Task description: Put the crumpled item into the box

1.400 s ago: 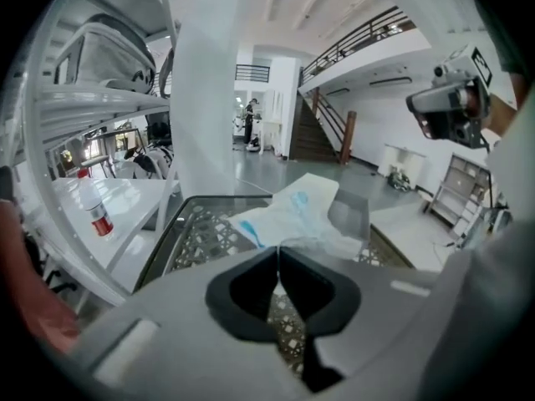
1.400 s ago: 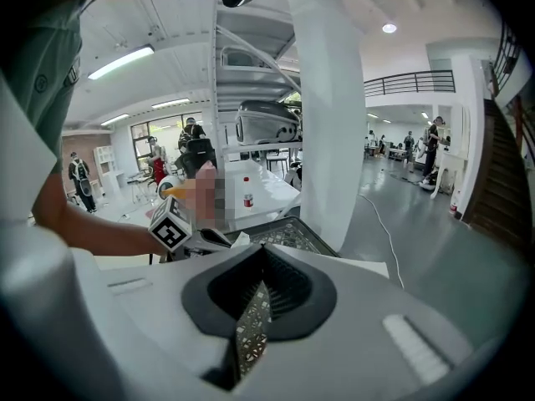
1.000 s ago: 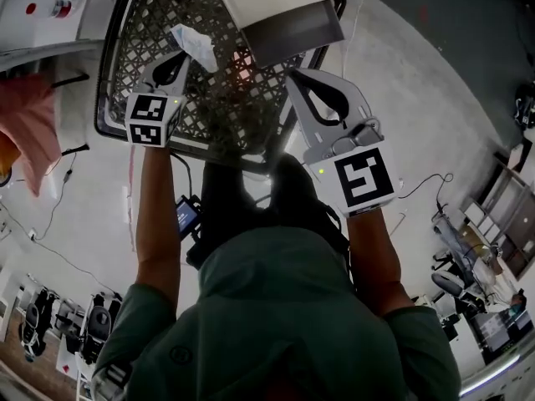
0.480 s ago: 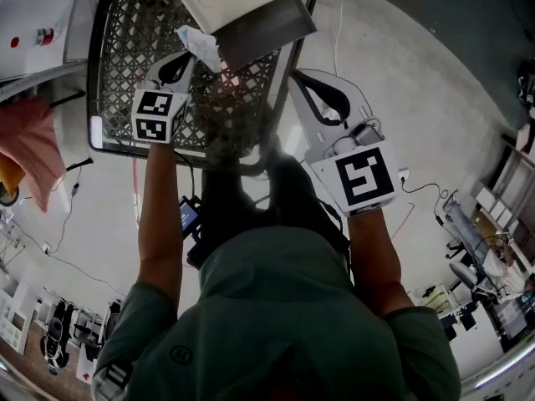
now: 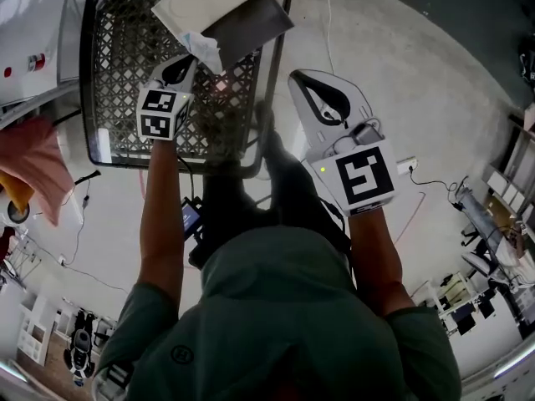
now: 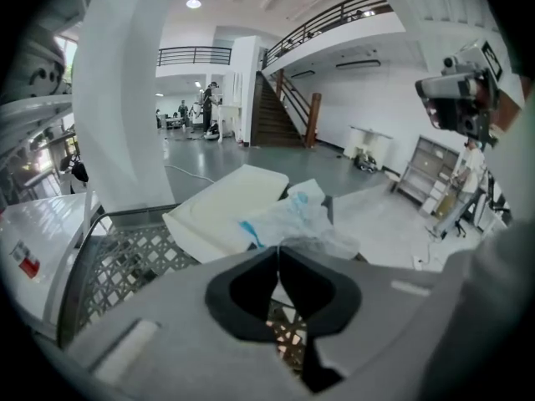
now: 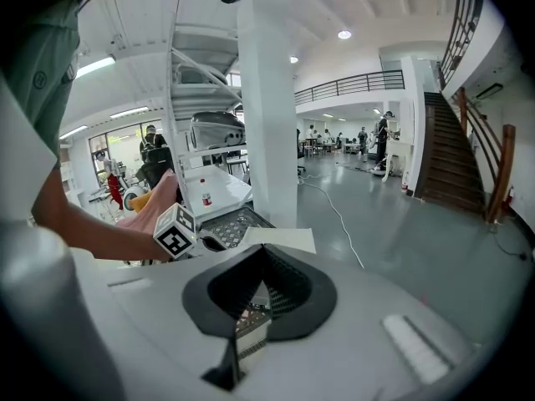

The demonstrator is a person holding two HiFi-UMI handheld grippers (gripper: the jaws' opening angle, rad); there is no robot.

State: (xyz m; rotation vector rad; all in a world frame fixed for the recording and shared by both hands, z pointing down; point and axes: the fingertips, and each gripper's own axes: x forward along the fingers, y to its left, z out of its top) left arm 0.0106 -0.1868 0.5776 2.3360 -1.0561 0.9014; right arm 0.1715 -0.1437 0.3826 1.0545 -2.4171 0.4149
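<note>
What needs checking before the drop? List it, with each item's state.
1. Grip: ok. The left gripper has its jaws shut on the crumpled item.
2. Item over the opening: not ok. It hangs at the near edge of the box.
3. Box open: ok. Its dark inside shows below the white flap.
4. Right gripper out of the way: ok. Jaws shut, empty, beside the mesh basket.
5. Box steady on the basket: cannot tell.

Head camera looks steeply down; all 3 views share the basket point(image 5: 117, 73).
</note>
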